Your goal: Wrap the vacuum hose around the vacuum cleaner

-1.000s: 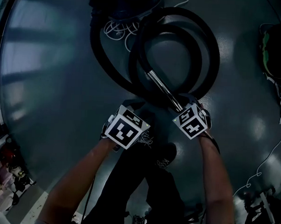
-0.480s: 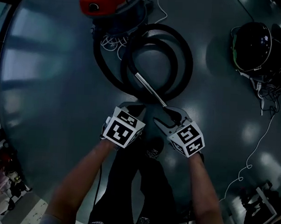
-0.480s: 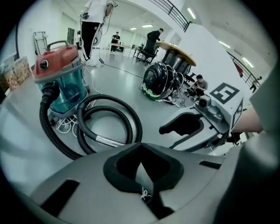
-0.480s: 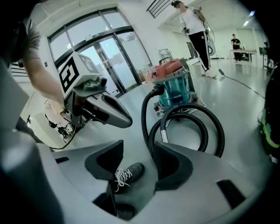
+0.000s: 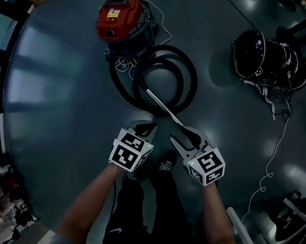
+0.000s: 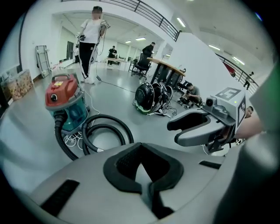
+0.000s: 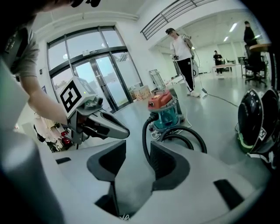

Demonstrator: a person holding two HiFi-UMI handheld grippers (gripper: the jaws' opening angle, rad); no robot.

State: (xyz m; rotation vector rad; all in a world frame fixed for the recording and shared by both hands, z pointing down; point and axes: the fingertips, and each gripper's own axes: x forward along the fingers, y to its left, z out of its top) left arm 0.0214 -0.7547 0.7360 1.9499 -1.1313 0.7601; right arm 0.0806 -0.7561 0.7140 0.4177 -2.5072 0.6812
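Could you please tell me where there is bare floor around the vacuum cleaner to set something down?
The widest bare floor lies left of the vacuum cleaner and coiled hose. A narrower strip runs between the hose and the black gear at right. Crowded: the white cord beside the vacuum cleaner.

Hose coiled just before vacuum cleaner, round object well apart at right

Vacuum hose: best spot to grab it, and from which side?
Take the metal tube at the free end of the vacuum hose, on the stretch that pokes out of the coil toward the person. It is straight, thin, rigid and lies flat on the floor, whereas the black loops overlap. Come from above, jaws across the tube; that should likely hold steadiest.
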